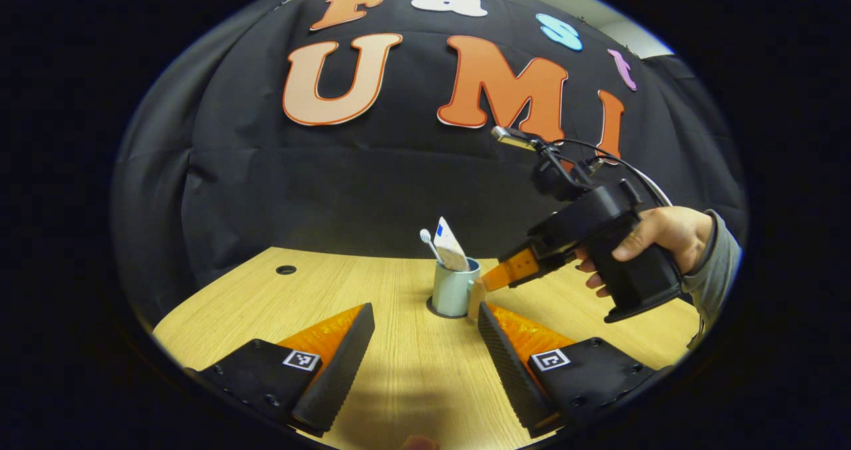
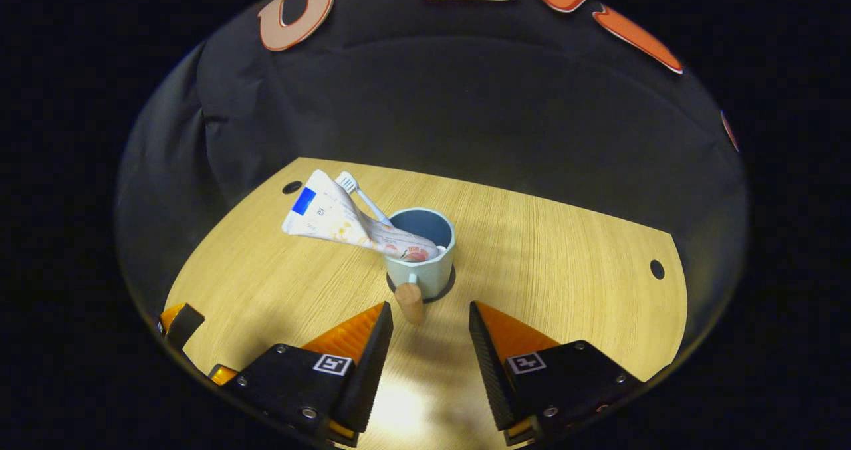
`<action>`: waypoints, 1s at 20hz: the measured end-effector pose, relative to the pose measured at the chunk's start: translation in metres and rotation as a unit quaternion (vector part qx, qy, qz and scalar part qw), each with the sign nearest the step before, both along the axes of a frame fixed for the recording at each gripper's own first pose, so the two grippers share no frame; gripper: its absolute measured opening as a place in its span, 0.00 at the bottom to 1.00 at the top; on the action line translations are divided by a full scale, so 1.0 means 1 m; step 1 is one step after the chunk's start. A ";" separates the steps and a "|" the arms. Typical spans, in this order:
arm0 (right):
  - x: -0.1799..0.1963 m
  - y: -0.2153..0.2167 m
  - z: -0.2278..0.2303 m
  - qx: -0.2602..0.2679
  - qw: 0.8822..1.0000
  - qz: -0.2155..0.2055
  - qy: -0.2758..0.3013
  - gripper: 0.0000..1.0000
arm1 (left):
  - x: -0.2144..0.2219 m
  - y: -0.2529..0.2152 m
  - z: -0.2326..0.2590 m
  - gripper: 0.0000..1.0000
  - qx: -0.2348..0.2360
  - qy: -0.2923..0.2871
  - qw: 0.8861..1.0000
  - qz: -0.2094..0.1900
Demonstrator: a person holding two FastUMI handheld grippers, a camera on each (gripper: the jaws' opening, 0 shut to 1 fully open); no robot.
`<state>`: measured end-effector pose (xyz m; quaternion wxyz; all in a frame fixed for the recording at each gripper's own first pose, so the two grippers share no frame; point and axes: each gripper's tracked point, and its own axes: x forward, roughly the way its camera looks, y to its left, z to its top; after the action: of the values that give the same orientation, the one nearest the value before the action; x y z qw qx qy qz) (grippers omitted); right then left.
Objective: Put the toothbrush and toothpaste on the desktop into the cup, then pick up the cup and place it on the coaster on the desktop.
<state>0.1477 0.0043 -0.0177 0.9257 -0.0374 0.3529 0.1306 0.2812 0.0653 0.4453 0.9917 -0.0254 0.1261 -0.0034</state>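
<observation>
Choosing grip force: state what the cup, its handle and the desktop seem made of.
Cup: probably glazed ceramic or smooth plastic; pale, even, soft sheen. Its handle: looks like bare wood, tan and matte. Desktop: wood-grain laminate or veneer, judging by its fine straight grain and light glare.

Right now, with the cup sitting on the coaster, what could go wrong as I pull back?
The toothpaste and toothbrush lean far over the cup rim, so a bump might tip it. The wooden handle points toward the open right gripper; a sideways retreat could catch it and drag the cup off the coaster.
</observation>
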 end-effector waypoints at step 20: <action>-0.092 -0.126 0.095 0.035 0.949 -0.092 -0.299 0.88 | 0.015 -0.059 0.055 0.99 0.023 -0.075 0.996 -0.030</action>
<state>0.0554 -0.1213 0.0775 0.9976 -0.0096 0.0567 0.0395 0.2957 0.0067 0.5003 0.9981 0.0017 0.0523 -0.0317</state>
